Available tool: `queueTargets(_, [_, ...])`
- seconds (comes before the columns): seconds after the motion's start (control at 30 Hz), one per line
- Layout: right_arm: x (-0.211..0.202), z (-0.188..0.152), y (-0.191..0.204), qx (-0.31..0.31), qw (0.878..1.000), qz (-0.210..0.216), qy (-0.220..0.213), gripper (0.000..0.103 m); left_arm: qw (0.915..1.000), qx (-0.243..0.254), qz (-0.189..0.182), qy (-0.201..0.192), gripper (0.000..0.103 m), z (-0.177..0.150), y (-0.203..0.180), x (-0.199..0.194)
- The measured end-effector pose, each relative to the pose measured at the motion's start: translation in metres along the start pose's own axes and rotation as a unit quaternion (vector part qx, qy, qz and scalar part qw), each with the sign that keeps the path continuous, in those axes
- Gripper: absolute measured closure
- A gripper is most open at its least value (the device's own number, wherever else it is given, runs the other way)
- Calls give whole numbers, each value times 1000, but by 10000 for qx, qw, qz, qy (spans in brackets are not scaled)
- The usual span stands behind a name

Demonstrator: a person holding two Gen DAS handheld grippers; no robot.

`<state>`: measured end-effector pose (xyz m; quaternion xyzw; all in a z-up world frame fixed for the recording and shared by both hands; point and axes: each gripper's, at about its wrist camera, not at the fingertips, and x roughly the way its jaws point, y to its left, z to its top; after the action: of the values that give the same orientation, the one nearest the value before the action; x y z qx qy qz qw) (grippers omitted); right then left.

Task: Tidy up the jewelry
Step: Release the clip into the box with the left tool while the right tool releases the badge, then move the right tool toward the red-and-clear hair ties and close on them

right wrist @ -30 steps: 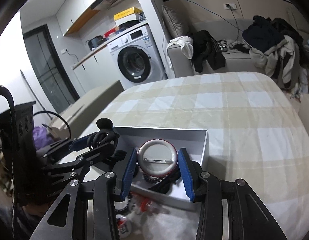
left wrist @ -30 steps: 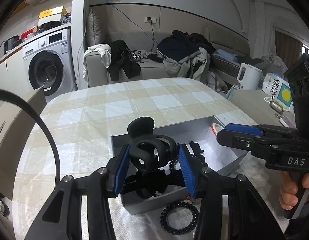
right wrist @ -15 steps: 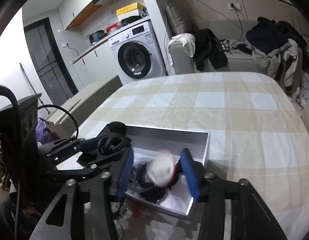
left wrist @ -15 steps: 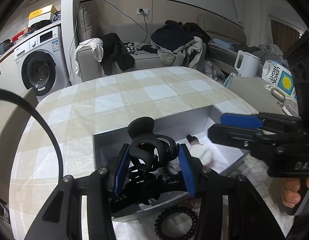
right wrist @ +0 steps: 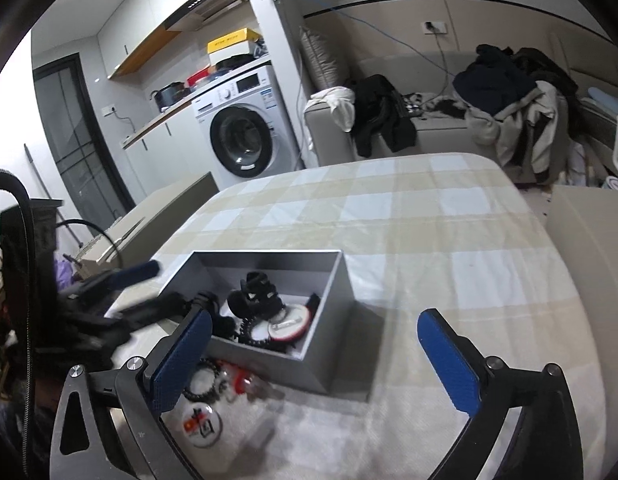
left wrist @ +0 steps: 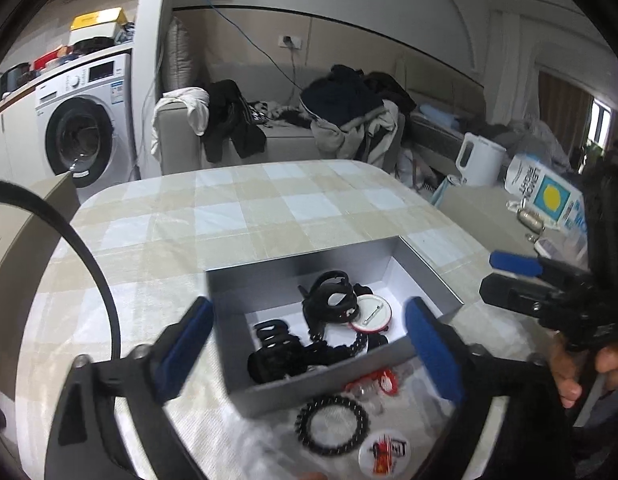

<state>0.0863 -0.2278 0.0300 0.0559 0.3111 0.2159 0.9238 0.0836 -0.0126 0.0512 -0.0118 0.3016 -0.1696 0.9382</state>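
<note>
Your grey box (left wrist: 301, 272) on the desk (left wrist: 229, 216) holds black hair claws (left wrist: 329, 300), hair ties and a round pin badge (left wrist: 371, 315) lying back-up. Both your left gripper (left wrist: 309, 344) and right gripper (right wrist: 315, 356) have fingers spread wide, empty.

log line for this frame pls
left gripper: open, empty | right gripper: open, empty | box: clips, pin badge inside | outside, near side: bead bracelet, badge
</note>
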Motion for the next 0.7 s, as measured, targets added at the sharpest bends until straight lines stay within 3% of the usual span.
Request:
queueTargets(0.1, [-2,-5,0,-23,9999,-74,87,0,9998,-102,111,-109,1,-6,4,-11])
queueTargets(0.3, [-5,-22,8,-99,9992,-227,306,0,9993,-145,330,68,1,-30,4,-22])
queueTargets(0.7, [3,-49,24,-191,9975,-51,680,0,9979,39,260,584,1,-55,-12,0])
